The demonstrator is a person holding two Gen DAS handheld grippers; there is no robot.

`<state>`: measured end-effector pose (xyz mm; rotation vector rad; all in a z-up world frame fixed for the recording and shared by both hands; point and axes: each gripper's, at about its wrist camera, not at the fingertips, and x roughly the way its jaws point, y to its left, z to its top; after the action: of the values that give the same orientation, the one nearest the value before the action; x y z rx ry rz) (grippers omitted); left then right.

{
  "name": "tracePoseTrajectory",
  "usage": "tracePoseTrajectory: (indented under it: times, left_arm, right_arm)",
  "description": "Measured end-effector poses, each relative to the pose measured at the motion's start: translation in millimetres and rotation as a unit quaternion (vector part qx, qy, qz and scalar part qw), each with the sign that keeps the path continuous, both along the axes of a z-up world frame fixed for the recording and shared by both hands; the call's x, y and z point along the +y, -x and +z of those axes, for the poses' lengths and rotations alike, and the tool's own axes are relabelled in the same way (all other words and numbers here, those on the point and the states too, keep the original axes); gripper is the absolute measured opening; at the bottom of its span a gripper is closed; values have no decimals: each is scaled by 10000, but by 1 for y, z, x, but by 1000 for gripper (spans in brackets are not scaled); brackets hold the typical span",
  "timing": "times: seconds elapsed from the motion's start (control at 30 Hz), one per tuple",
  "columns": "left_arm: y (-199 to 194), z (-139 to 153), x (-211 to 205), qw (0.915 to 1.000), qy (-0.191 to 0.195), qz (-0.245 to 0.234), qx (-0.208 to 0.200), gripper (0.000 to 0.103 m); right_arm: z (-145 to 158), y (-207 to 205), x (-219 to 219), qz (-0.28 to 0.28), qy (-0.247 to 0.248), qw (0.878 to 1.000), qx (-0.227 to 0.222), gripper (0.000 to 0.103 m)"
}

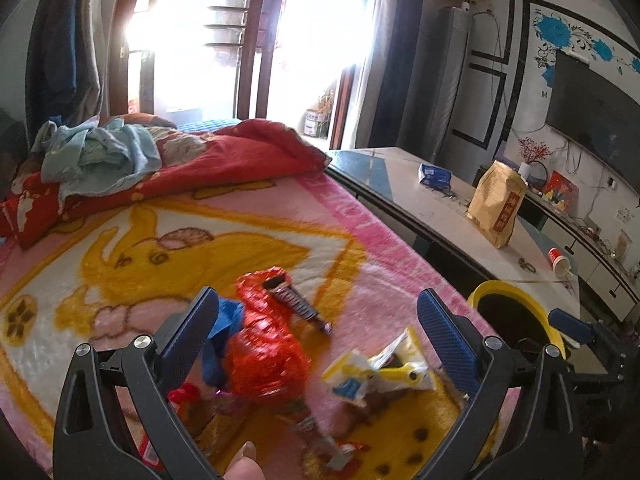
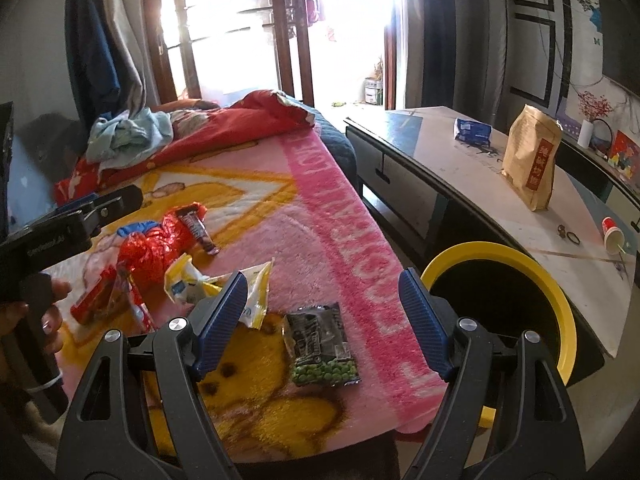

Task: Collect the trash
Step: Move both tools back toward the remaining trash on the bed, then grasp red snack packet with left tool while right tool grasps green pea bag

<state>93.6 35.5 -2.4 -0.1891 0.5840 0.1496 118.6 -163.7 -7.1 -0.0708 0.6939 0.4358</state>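
Green-and-black pea packet [image 2: 320, 346] lies flat near the blanket's [image 2: 344, 216] right edge, right between the wide-open right gripper [image 2: 322, 316] fingers, long side pointing away, beside the yellow-rimmed bin [image 2: 560, 300], while the open left gripper [image 1: 318, 322] is farther off.

Pink cartoon blanket [image 2: 320, 216] covering the bed; red quilt [image 2: 240, 124] with light-blue cloth [image 2: 132, 132] heaped behind. Low table [image 2: 460, 184] bearing a brown paper bag [image 2: 530, 156], blue packet [image 2: 472, 130] and red paper cup [image 2: 612, 234].
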Motion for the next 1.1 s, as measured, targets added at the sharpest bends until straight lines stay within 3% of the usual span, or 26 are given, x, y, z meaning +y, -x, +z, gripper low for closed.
tracePoseTrajectory:
  times: [0.43, 0.87, 0.97, 1.1]
  left_arm:
    - [22, -33, 6, 9989, 36, -59, 457, 96]
    - [30, -57, 4, 9963, 268, -203, 786, 95]
    - [30, -63, 2, 9950, 352, -237, 902, 85]
    - [26, -72, -1, 9923, 508, -283, 1096, 81]
  right_arm:
    - [-17, 1, 9, 82, 271, 9995, 118, 70]
    - [-51, -17, 2, 9, 368, 9974, 620, 70]
    - [-58, -20, 2, 19, 406, 9965, 725, 70]
    - [-64, -22, 6, 74, 438, 9958, 799, 70]
